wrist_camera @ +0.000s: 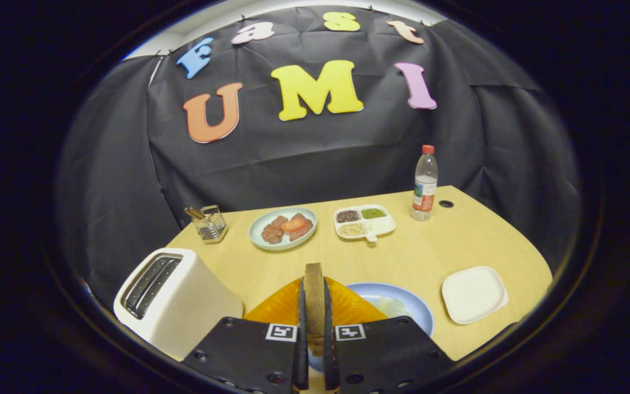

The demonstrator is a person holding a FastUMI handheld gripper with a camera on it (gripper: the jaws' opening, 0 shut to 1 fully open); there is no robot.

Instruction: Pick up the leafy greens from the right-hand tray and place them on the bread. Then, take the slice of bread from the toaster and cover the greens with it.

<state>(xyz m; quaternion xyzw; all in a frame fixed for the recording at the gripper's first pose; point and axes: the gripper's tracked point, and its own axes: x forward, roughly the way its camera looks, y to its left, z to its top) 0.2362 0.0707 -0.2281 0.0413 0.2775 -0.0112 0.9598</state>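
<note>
My gripper [314,284] is shut on a slice of brown bread [314,301], held upright and edge-on between both fingers [302,328]. Right below and just beyond the fingers lies an orange ribbed dish [276,309]. A blue plate [419,314] adjoins it on the right, with a pale leafy patch [391,306] on it; the fingers hide part of both. The white toaster [175,301] stands to the left of the fingers, its two slots [151,284] dark and with no bread showing. A white square tray [473,294] sits bare to the right.
Across the wooden table [430,246], a pale green plate [282,228] holds meat slices and tomato. Beside it are a white divided dish of seasonings [364,221], a water bottle [425,183] and a wire utensil basket [209,223]. Black cloth walls the booth.
</note>
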